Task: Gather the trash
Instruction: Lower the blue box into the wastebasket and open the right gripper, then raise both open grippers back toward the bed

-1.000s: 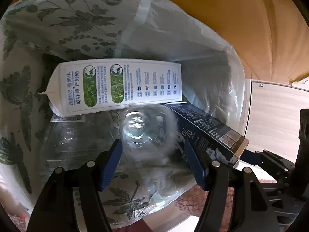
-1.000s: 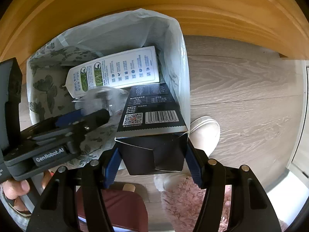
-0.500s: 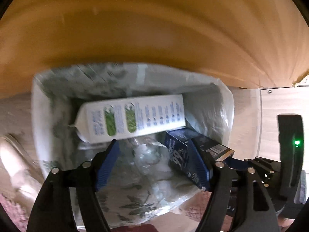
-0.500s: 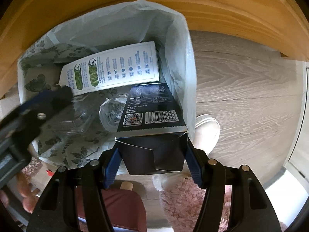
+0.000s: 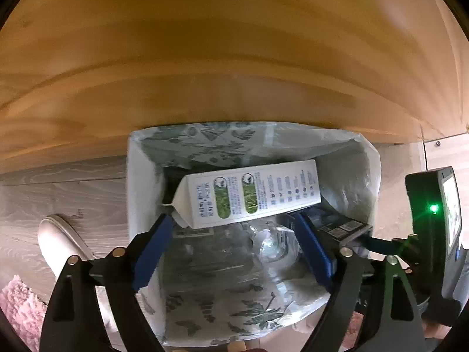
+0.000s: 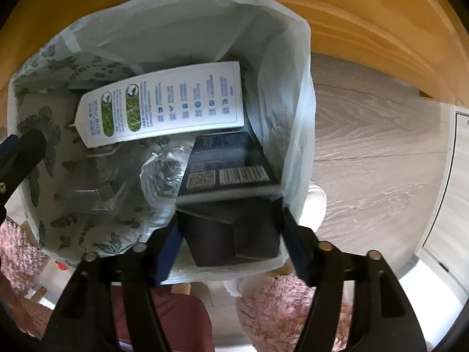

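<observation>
Dark box (image 6: 231,161) lies lengthwise up-frame in bag (image 6: 296,111); right tongs (image 6: 228,234) opening around its lower end. Left tongs (image 5: 234,246) opening, empty.

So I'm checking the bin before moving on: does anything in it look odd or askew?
The dark carton stands tilted against the bag's side, its open end above the rim between the opening right gripper.

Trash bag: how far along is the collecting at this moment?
Done: the white milk carton and a clear plastic bottle lie inside the trash bag. In hand: the dark box leans in the bag between the right gripper fingers, whose jaws are opening. The left gripper is empty, also opening. No other trash visible.
</observation>
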`<state>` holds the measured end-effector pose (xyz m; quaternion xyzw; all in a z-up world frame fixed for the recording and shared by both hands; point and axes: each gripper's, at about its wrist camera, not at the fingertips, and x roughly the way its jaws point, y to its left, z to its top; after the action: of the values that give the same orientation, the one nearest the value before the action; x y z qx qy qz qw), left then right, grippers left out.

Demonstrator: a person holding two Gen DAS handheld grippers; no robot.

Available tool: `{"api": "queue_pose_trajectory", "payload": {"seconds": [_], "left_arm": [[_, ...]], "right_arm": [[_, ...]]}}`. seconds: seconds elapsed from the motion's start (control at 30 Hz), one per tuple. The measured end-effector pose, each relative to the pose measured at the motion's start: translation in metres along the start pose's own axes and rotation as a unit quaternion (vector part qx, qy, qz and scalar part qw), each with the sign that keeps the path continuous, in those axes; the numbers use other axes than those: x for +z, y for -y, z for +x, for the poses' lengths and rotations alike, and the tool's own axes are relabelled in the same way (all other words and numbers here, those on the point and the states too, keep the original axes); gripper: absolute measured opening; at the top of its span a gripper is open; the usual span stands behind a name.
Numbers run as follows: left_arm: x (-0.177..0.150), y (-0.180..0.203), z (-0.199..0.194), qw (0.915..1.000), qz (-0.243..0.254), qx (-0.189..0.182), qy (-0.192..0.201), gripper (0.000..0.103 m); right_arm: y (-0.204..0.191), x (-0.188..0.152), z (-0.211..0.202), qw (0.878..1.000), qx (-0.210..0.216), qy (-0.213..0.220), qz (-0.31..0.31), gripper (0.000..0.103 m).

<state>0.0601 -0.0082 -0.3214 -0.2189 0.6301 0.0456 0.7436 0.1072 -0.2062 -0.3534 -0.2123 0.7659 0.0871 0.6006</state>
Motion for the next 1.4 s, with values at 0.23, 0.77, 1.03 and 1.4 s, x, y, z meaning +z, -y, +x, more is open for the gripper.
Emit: {"api": "queue_pose_trajectory", "payload": {"seconds": [0.23, 0.77, 1.03, 1.4], "left_arm": [[-0.004, -0.006, -0.017, 0.9999, -0.007, 0.005, 0.012, 0.084], [-0.030, -0.007, -0.081, 0.9985, 0.005, -0.005, 0.055, 0.088], [-0.050, 0.005, -0.130, 0.9900, 0.058, -0.034, 0.125, 0.090], [-0.059, 0.007, -0.210, 0.9625, 0.087, -0.056, 0.251, 0.095]], "right_arm": [[0.000, -0.008, -0.006, 1.000, 0.010, 0.007, -0.005, 0.085], [0.006, -0.049, -0.055, 0.993, 0.048, 0.107, 0.001, 0.095], [0.006, -0.083, -0.091, 0.978, 0.050, 0.205, -0.001, 0.095], [0.018, -0.129, -0.144, 0.932, 0.072, 0.356, 0.018, 0.095]]}}
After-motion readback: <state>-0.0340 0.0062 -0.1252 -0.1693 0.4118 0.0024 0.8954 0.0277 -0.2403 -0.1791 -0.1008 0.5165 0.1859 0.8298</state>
